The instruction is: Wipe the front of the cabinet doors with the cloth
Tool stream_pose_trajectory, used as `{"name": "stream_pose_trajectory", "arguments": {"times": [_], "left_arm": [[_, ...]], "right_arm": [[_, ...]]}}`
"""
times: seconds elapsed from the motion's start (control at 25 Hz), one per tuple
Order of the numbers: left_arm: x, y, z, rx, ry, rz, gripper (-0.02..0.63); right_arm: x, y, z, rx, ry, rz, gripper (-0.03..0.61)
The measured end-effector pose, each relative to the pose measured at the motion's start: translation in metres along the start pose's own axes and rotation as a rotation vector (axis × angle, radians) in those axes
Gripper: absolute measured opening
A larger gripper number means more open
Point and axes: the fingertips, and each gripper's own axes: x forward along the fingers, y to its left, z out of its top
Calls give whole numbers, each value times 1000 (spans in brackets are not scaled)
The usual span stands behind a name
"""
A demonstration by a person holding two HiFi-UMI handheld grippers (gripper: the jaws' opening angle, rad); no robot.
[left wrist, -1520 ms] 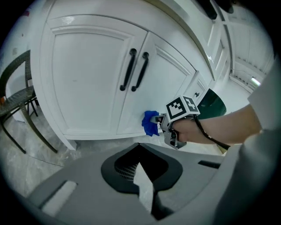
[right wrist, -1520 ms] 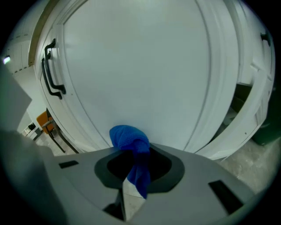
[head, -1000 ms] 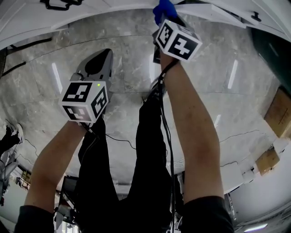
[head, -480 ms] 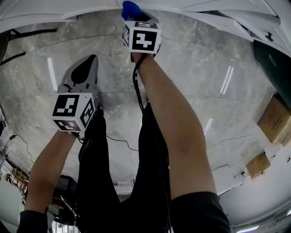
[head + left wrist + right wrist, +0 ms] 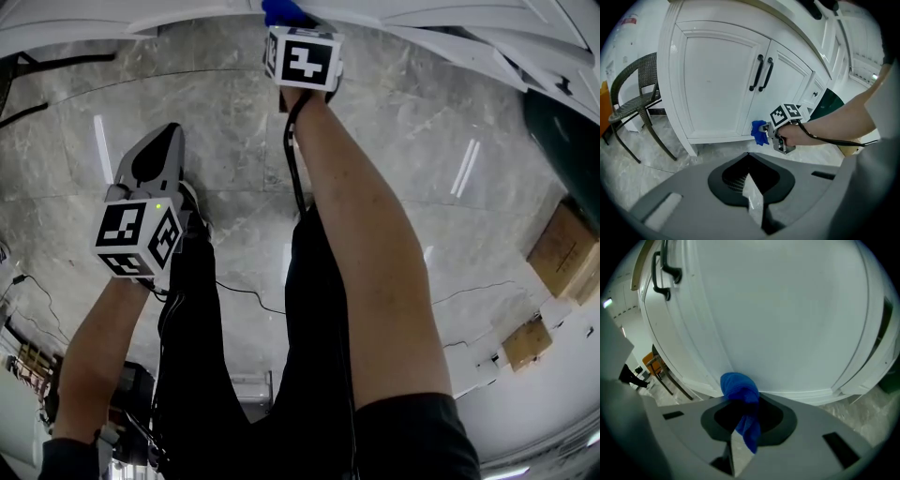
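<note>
while the right gripper [image 5: 286, 26] reaches to the cabinet doors [image 5: 717, 79], its fingers are clenched on the blue cloth [image 5: 739, 389]. the bunched end of the cloth presses against the lower part of one white door, just above that door's bottom rail. a loose tail of it hangs back between the fingers. in the left gripper view the cloth [image 5: 759, 132] meets the cabinet low on the right-hand door of the pair. it sits close to the line where the two doors meet and well below the two black handles [image 5: 761, 72], which stand side by side there. the left gripper [image 5: 159, 145] is held well apart from the cabinet over the grey marble floor [image 5: 450, 122]. its fingers are closed together with nothing between them, and they point toward the cabinet. a dark wicker chair [image 5: 633, 93] stands on the floor beside the cabinet's left end. the person's dark trousers [image 5: 309, 356] fill the head view below both arms.
</note>
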Motion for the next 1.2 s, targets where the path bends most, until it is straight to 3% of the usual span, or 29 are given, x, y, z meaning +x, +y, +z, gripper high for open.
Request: {"name": "stream_pose_trajectory", "arguments": {"times": [0.36,0.6,0.92,1.2], "left_arm": [[31,-74,3,-7,13,-65,0],[38,-108,14,13,3,-93,0],[-4,-80,30,-33,-16,-47,0],[-77,9,44,-136,-68,99,0]], "right_arm": [[-39,-129,-12,162,-36,-164,67],[-69,-170,-26,274,-52,-199,67],[-120,-100,-42,307,-5,-112,67],[-159,35,-10,261,-26,18,67]]}}
